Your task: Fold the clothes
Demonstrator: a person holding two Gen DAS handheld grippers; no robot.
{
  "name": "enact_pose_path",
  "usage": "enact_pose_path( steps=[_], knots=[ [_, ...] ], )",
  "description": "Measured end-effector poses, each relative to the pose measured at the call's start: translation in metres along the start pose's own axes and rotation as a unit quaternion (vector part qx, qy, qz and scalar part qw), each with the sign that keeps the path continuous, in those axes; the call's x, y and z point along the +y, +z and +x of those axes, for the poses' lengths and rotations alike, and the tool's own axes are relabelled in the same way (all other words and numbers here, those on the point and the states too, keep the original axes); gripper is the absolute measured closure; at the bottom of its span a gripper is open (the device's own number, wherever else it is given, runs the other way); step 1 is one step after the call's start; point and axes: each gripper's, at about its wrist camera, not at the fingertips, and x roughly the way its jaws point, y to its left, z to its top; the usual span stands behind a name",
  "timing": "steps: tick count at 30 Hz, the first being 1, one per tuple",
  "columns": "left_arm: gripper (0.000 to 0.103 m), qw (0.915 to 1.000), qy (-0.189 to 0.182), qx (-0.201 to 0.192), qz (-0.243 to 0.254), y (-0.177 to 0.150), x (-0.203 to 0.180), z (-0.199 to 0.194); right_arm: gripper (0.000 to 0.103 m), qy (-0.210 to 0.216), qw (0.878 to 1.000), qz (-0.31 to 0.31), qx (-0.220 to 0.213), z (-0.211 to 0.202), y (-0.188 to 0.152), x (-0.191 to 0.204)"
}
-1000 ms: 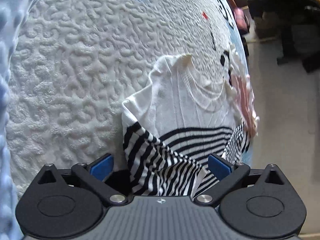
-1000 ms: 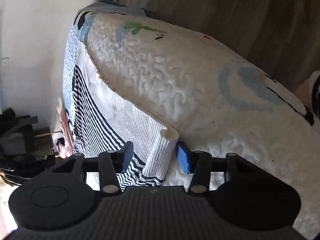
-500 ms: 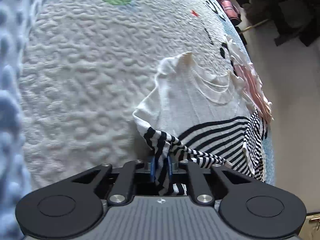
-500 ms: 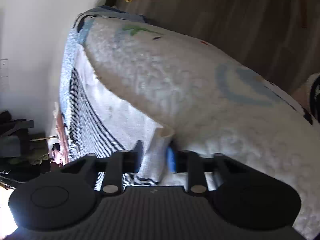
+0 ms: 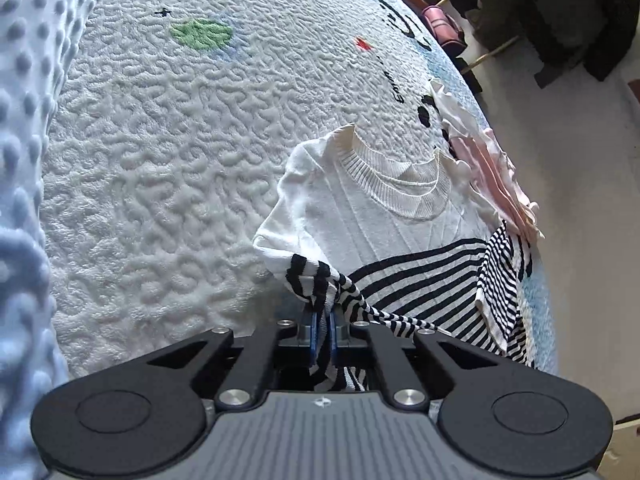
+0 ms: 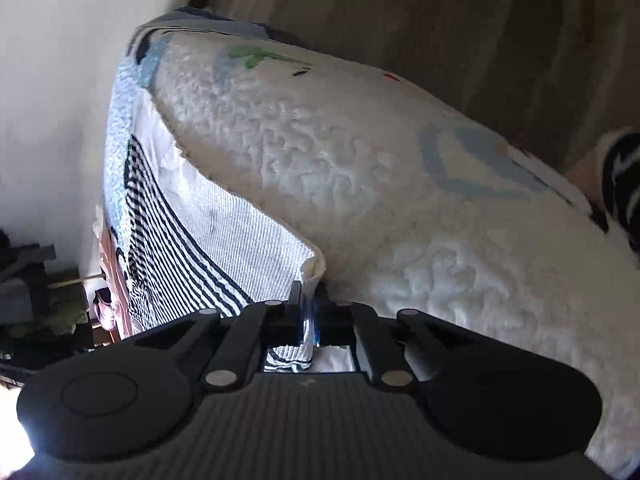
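A white knit sweater point(image 5: 360, 208) with black stripes lies on a white textured bedspread point(image 5: 160, 152), its round neckline at the far end. My left gripper point(image 5: 323, 320) is shut on a bunched striped fold of the sweater's near left side, lifted slightly off the bed. In the right wrist view the same sweater point(image 6: 224, 232) stretches away to the left, and my right gripper point(image 6: 308, 300) is shut on its white ribbed corner. The cloth runs back between the pads and hangs out behind them.
A pale blue dotted blanket point(image 5: 24, 160) borders the left of the bed. Pink and white clothing point(image 5: 492, 168) lies at the bed's right edge, beyond it pale floor and dark clutter point(image 5: 560, 20). In the right wrist view, a white wall point(image 6: 60, 60) and wooden floor point(image 6: 460, 32) surround the bed.
Both grippers went from open around the sweater's edges to shut on the cloth. The left one has since risen a little, pulling the striped fold up.
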Motion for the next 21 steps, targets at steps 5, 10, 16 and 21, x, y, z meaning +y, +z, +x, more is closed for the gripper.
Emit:
enact_pose_path(
  steps=[5,10,16,21],
  knots=[
    [0.097,0.9999,0.004,0.008,-0.010,0.011,-0.027,-0.010,0.099,0.005,1.000,0.016,0.013,-0.009,0.008,0.023],
    [0.097,0.9997,0.003,0.015,-0.016,0.025,-0.074,-0.008,0.099,0.021,0.999,0.026,0.021,-0.012,0.021,0.057],
    [0.097,0.9996,-0.014,0.024,0.002,0.049,-0.156,0.016,0.099,0.039,0.997,0.057,0.026,-0.006,0.045,0.103],
    [0.097,0.9992,-0.025,0.024,0.021,0.074,-0.231,0.054,0.099,0.051,0.996,0.070,0.020,0.016,0.075,0.145]
  ],
)
